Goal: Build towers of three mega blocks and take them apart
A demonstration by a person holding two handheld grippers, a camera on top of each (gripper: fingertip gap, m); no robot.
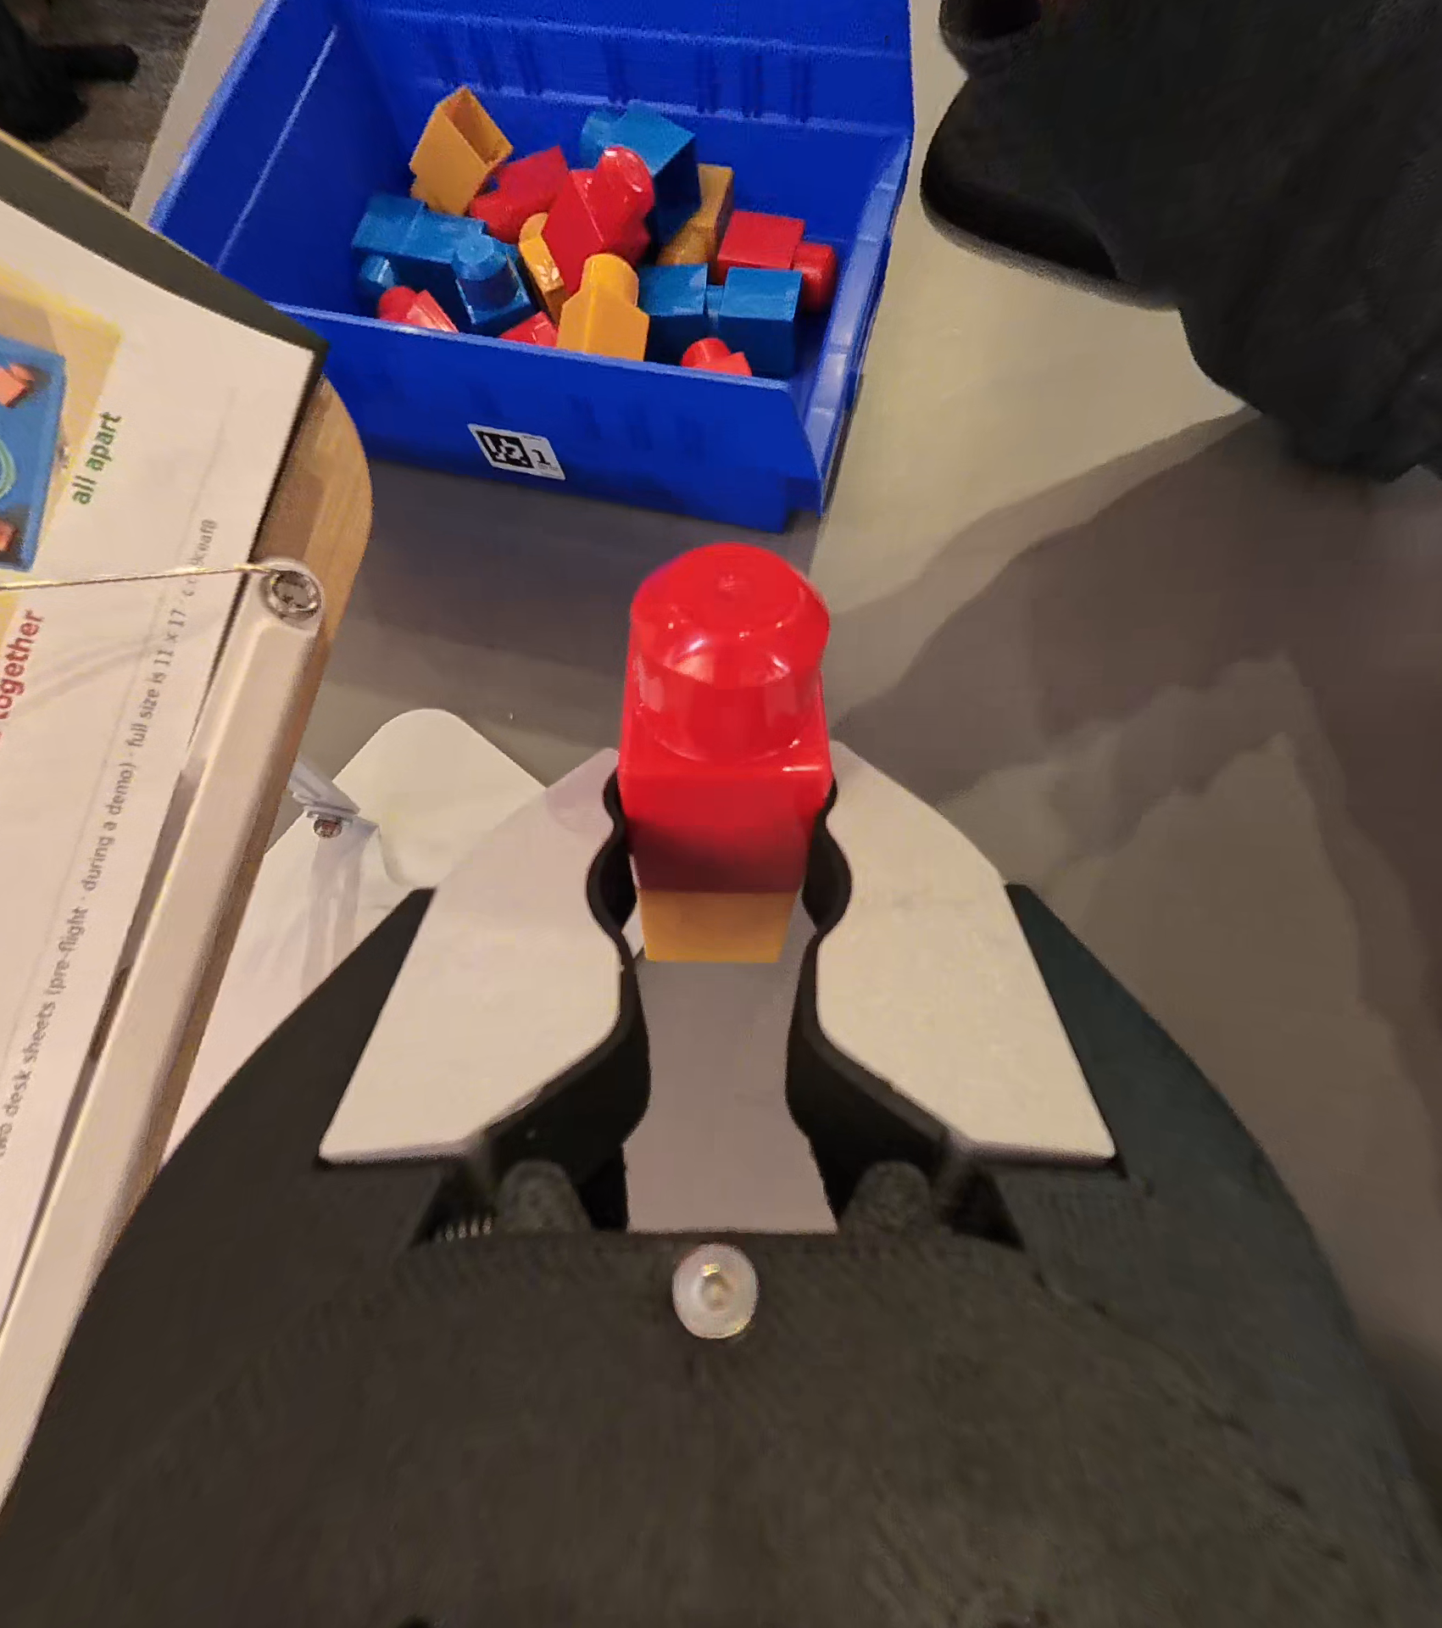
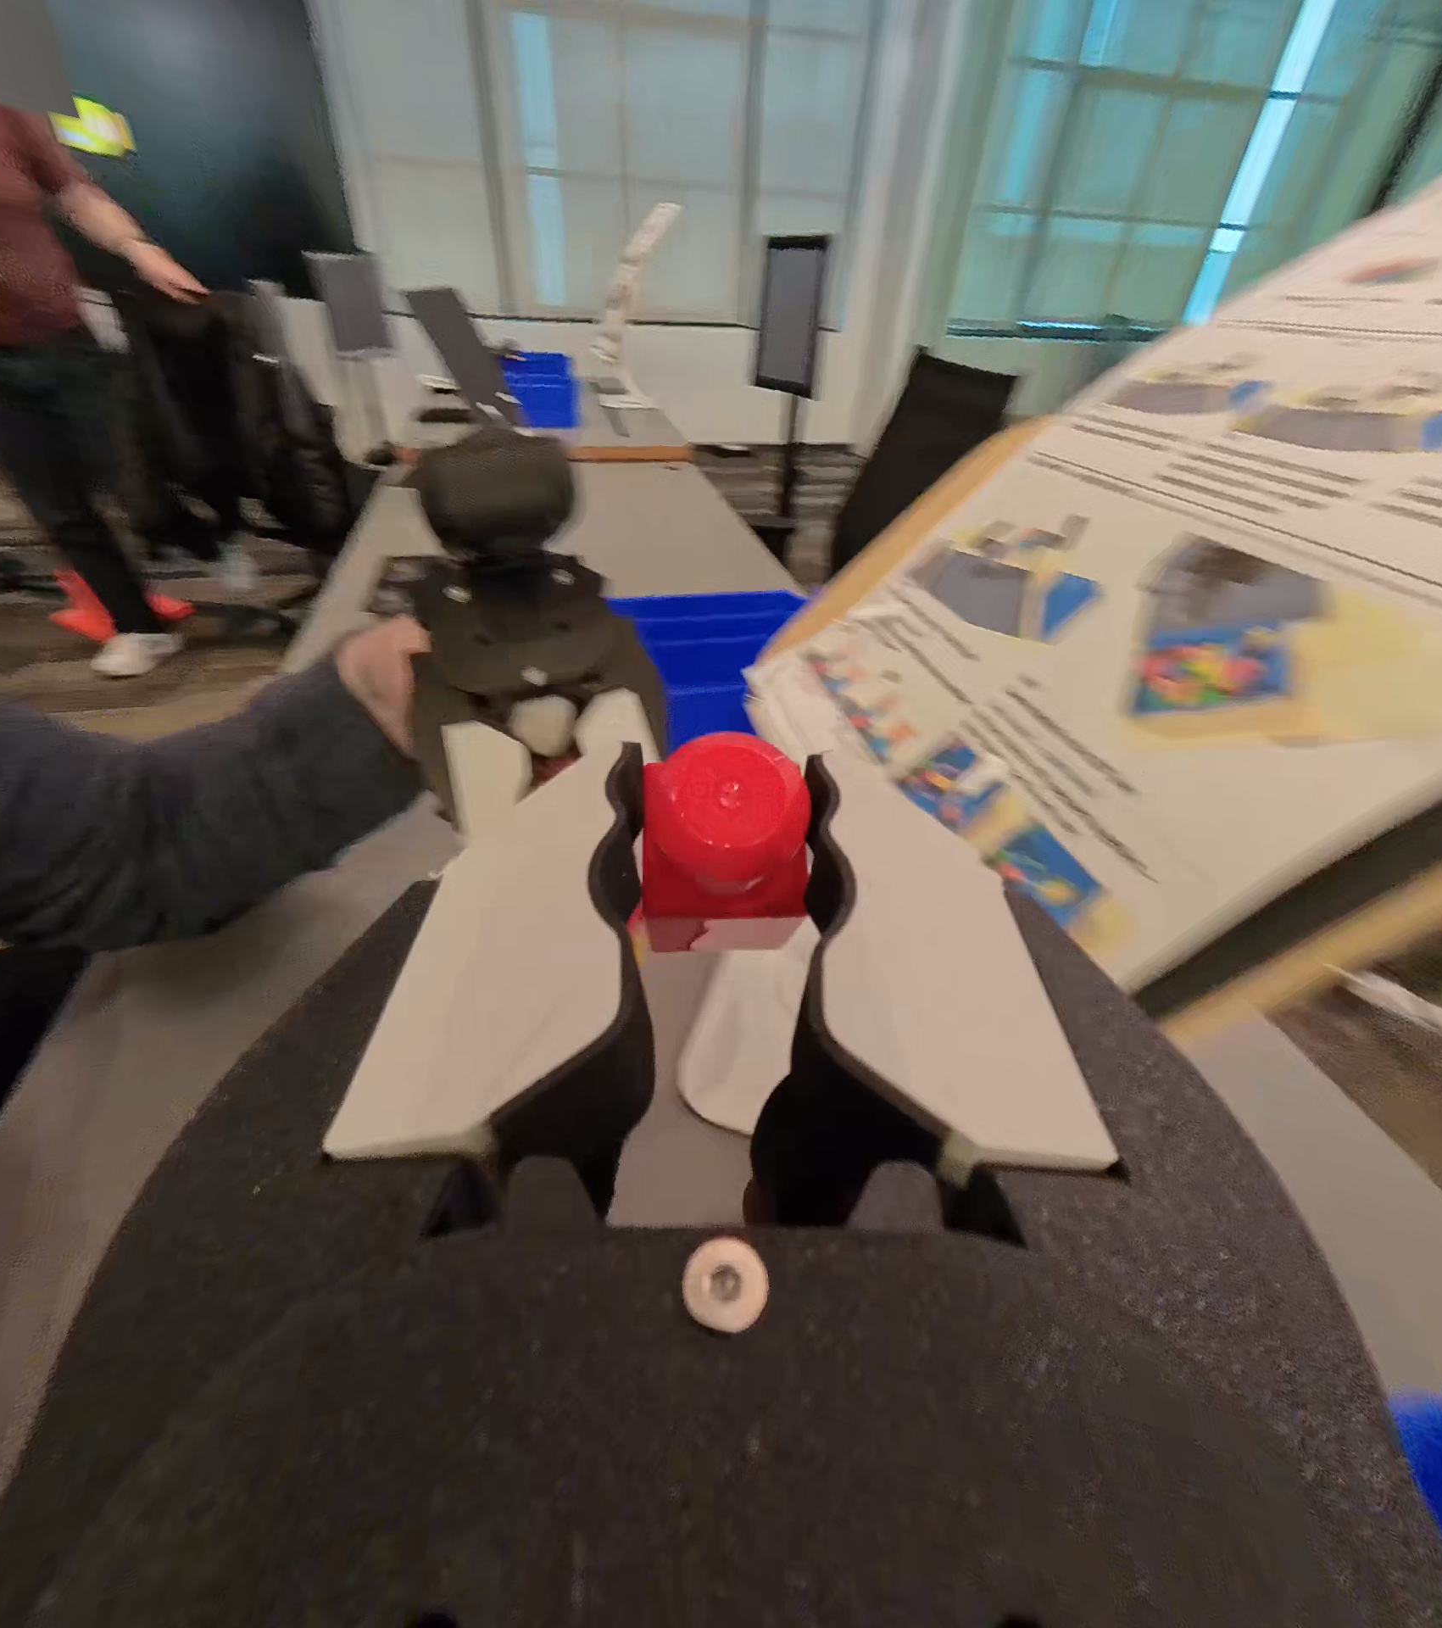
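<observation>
My left gripper (image 1: 721, 810) is shut on a two-block stack: a red block (image 1: 721, 687) pressed onto an orange block (image 1: 713, 925), studs pointing away from me, held above the grey table. The jaws clamp the red block's body. My right gripper (image 2: 721, 819) is shut on a single red block (image 2: 726, 828), stud pointing away. The left gripper (image 2: 536, 731) also shows in the right wrist view, held by a hand, just left of and beyond the right gripper's tips. What it holds is hidden there.
A blue bin (image 1: 523, 396) with several red, blue and orange blocks stands ahead of the left gripper; it also shows in the right wrist view (image 2: 699, 652). A tilted instruction board (image 1: 83, 705) (image 2: 1184, 573) stands beside it. A white flat piece (image 2: 743, 1039) lies on the table. A person stands far left.
</observation>
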